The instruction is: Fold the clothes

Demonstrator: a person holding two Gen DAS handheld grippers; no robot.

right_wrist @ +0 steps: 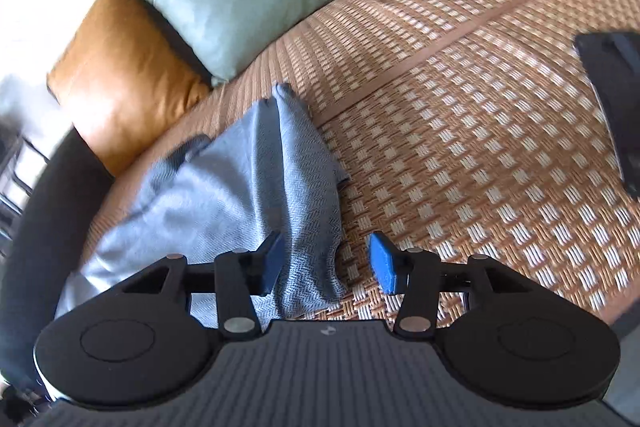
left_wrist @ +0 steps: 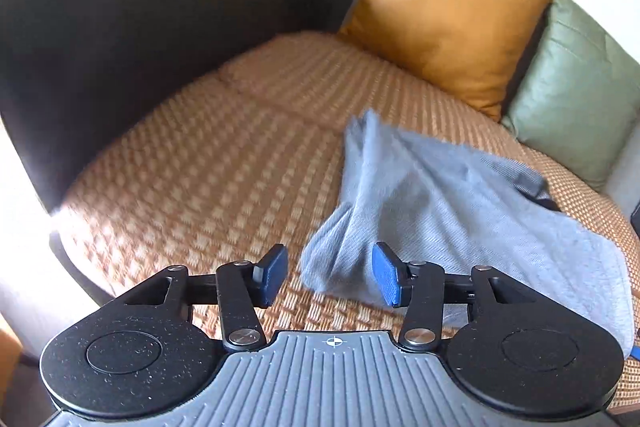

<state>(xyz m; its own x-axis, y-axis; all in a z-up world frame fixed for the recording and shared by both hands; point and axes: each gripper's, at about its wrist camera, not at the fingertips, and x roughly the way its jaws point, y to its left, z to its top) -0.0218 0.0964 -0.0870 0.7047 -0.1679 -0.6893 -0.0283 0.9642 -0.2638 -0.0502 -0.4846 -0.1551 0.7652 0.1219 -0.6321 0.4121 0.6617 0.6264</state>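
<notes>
A light blue-grey garment lies crumpled on the woven mat of a sofa seat; it also shows in the right wrist view. My left gripper is open just above the garment's near left corner, which bunches between the blue pads. My right gripper is open over the garment's near right corner, with its left pad over the cloth and its right pad over bare mat. Neither gripper holds anything.
The woven orange mat covers the seat. An orange cushion and a green cushion lean at the back. A dark curved armrest bounds the left side. A black flat object lies on the mat at the right.
</notes>
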